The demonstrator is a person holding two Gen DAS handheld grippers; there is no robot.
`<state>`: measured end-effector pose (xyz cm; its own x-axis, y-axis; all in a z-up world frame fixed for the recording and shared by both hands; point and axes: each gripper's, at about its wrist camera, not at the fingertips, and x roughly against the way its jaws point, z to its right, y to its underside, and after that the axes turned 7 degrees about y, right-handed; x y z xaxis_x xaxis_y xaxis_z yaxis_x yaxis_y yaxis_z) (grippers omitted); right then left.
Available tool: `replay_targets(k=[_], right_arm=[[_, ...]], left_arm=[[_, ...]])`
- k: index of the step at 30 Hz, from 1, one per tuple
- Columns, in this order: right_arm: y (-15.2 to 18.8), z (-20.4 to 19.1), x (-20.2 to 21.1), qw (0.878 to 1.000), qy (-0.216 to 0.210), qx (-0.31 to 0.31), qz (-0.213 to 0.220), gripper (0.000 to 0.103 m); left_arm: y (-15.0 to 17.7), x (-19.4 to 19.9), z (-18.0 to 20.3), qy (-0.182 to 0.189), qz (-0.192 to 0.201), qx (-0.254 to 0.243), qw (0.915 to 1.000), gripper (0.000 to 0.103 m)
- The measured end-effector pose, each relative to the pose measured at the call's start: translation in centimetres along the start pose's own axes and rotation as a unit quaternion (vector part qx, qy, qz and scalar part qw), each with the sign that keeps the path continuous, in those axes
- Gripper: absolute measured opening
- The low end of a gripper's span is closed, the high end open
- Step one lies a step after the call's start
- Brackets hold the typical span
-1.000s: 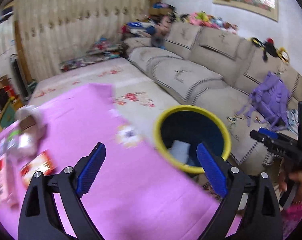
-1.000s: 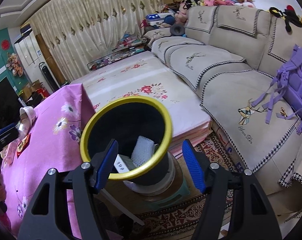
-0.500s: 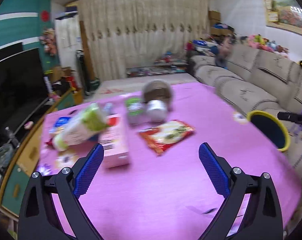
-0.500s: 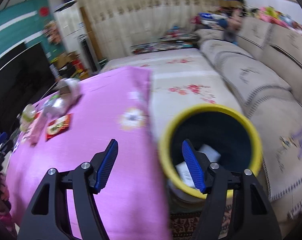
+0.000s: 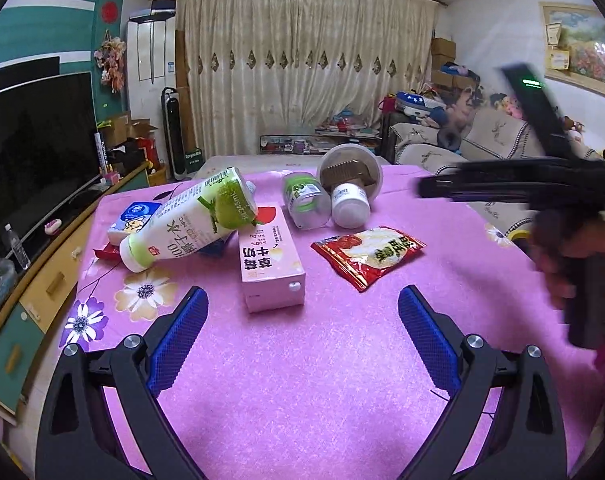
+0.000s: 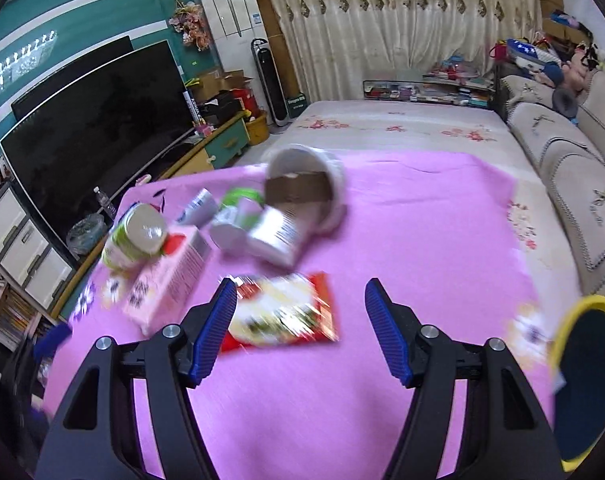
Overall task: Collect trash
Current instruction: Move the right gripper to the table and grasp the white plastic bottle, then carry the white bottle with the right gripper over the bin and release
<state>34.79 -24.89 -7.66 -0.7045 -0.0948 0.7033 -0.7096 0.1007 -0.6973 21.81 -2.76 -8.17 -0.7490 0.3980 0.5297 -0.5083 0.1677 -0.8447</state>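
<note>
Your left tongs (image 5: 302, 340) stand open with nothing between them, and so do your right tongs (image 6: 300, 330). A second ago both looked down at the yellow-rimmed bin (image 6: 586, 384); now both face the pink tabletop (image 5: 322, 380), and the bin sits at the right edge of the right wrist view, beside the tabletop.

The trash lies ahead of you in a loose cluster. The red snack packet (image 5: 368, 254) lies flat, just beyond your right tongs. To its left lies the pink milk carton (image 5: 270, 266), and the green-and-white drink bottle (image 5: 190, 226) leans across other litter with its cap toward you. Behind them lie a clear bottle (image 5: 305, 200), a white jar (image 5: 349, 204) and a tipped paper bowl (image 5: 350, 170), touching one another.

Your right hand (image 5: 570, 256) shows blurred at the right of the left wrist view.
</note>
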Motion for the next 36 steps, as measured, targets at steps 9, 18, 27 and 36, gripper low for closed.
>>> replay_targets(k=[9, 18, 27, 36], right_arm=[[-1.4, -3.5, -6.3, 0.999, 0.045, -0.023, -0.011, 0.063], [-2.1, -3.0, -9.2, 0.995, 0.055, -0.072, -0.033, 0.063], [-1.9, -2.9, -10.6, 0.994, 0.052, -0.086, -0.049, 0.047], [-0.7, -2.3, -4.2, 0.999, 0.027, -0.038, -0.018, 0.046]], left_arm=[[0.3, 0.5, 0.5, 0.008, 0.004, 0.003, 1.0000, 0.095], [0.5, 0.8, 1.0, 0.011, 0.009, -0.006, 0.9999, 0.095], [0.7, 1.0, 1.3, 0.013, 0.007, -0.006, 0.9999, 0.095], [0.9, 1.1, 1.5, 0.014, 0.007, -0.011, 0.9998, 0.095]])
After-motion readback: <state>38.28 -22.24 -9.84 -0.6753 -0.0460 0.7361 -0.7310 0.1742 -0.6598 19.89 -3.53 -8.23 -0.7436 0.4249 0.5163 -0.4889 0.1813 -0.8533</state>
